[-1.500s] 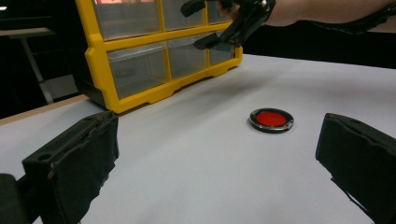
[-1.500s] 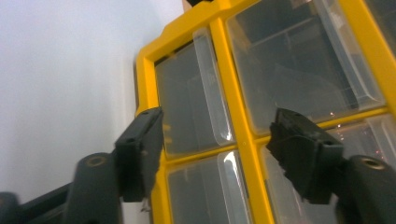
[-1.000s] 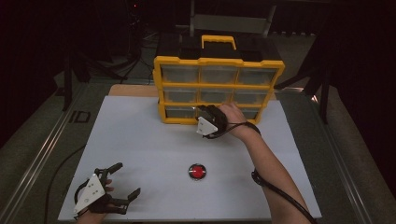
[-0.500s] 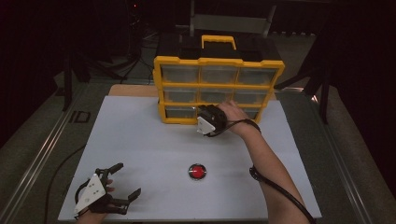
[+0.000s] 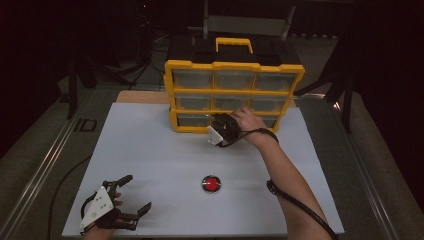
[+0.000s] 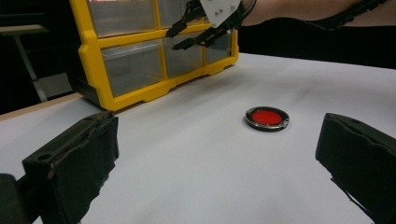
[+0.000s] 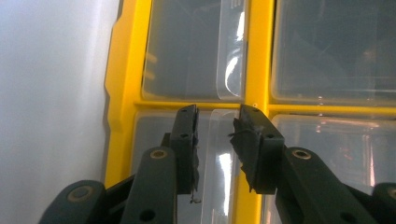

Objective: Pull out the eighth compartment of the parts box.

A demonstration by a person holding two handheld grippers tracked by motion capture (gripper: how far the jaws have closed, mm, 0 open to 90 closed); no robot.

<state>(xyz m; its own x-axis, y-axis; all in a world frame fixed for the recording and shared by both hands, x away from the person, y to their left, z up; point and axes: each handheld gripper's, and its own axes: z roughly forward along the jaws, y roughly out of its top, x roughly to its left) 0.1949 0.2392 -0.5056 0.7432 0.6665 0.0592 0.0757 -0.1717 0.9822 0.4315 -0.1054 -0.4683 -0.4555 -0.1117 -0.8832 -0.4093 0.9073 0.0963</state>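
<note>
R tongs [image 5: 216, 131] sit at the front of the yellow drawer cabinet [image 5: 232, 65], at the bottom row, middle drawer [image 7: 219, 154]. In the right gripper view the two pads straddle that drawer's clear pull tab: tab between them, a gap visible on each side, so not clamped, though the jaws have just been closing. The yellow divider stands just beside the R pad. Cabinet stands at the far edge of the white tabletop [image 5: 150, 150], handle up.

L tongs [image 5: 132, 197] rest near the front L corner of the tabletop, released, jaws wide, nothing between. Red button [image 5: 211, 183] lies mid-tabletop, well apart from both tongs; in the left gripper view it shows between the L pads but far ahead.
</note>
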